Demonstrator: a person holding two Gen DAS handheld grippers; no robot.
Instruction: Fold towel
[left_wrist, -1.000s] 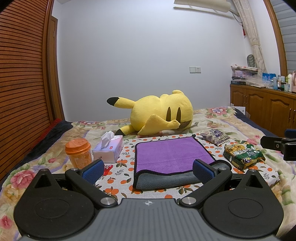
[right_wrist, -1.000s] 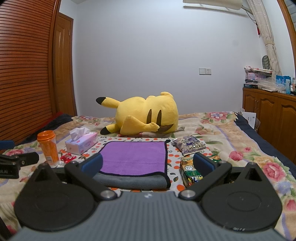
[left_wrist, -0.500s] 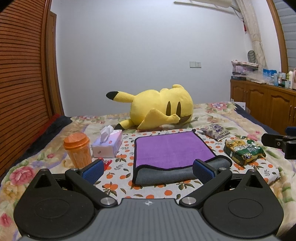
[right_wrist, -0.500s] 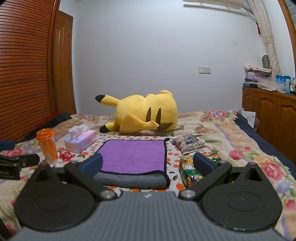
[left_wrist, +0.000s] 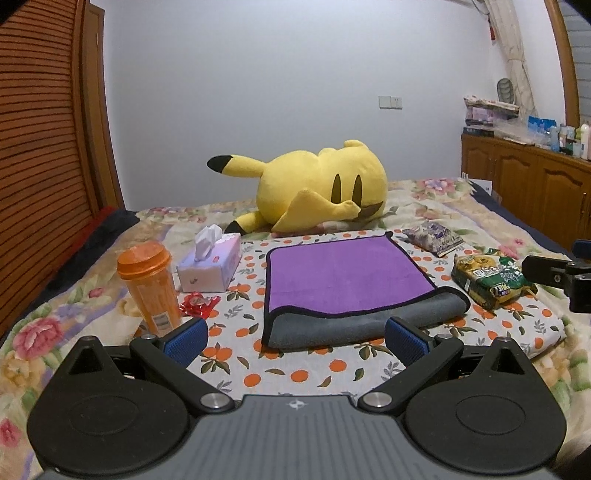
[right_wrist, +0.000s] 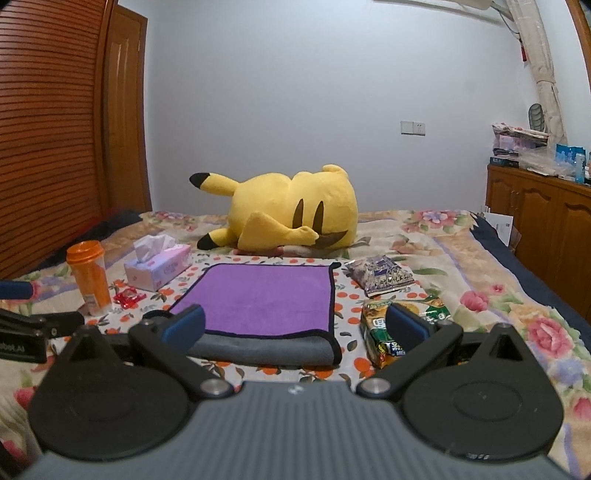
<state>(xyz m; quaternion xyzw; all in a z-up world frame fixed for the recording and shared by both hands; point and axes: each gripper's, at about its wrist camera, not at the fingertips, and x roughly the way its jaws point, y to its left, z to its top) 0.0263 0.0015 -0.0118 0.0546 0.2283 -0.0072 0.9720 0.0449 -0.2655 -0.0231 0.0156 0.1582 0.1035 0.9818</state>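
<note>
Fingers of the left tool (left_wrist: 295, 338) fill the bottom of its frame, spread wide with nothing between the blue pads; the right tool (right_wrist: 295, 326) is spread wide in the same way and also holds nothing. Just beyond both lies the towel (left_wrist: 343, 273) in the middle of the frame, flat on the orange-dotted sheet (left_wrist: 295, 373) of the bed (left_wrist: 443, 206). The towel is purple on top with a black edge, and its near edge is folded, showing a grey band. Its long side runs left to right, and in the left view it is turned a little, the near right corner more to the right. In the right view the left finger (right_wrist: 183, 326) hides the towel's near left corner. The snack bag (right_wrist: 384, 332) is partly behind the right finger. Behind the towel lies a yellow plush toy (left_wrist: 321, 192).
</note>
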